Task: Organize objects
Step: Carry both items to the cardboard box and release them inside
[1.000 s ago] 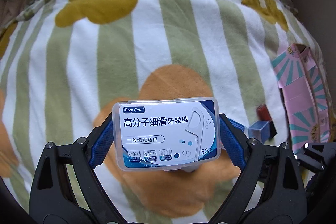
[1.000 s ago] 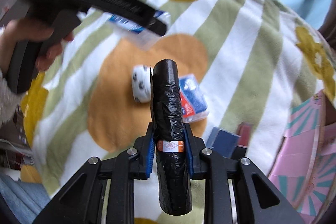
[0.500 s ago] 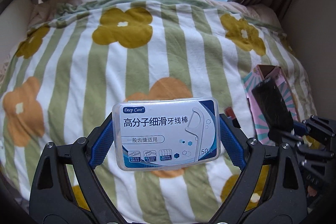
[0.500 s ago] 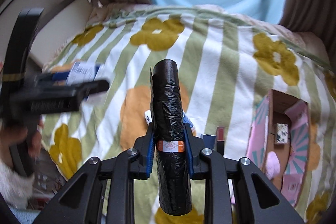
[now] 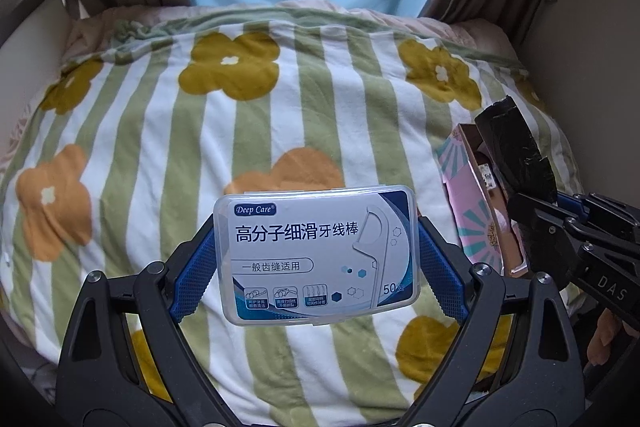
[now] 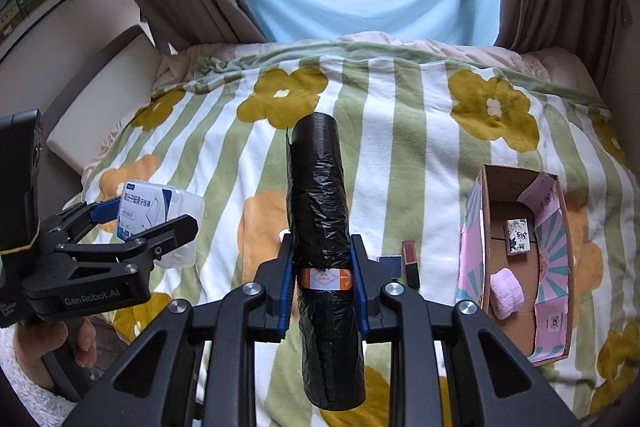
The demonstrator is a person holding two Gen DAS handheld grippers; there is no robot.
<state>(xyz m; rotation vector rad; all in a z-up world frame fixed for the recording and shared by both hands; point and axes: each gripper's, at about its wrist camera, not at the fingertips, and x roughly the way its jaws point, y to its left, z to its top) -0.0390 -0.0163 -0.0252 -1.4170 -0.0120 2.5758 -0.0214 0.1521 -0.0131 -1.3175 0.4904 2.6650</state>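
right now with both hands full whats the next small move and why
Probably carry the right hand-held gripper, shut on the black bag roll, rightward over the open pink box. The box lies close on its right and has bare floor between the small carton and the pink cloth.

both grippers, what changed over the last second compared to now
Both lifted away from the blanket: it looks farther off, and the curtains and cardboard box have come into view. The left gripper stays clamped on the floss pick box, the right gripper on the black bag roll. Nothing was let go.
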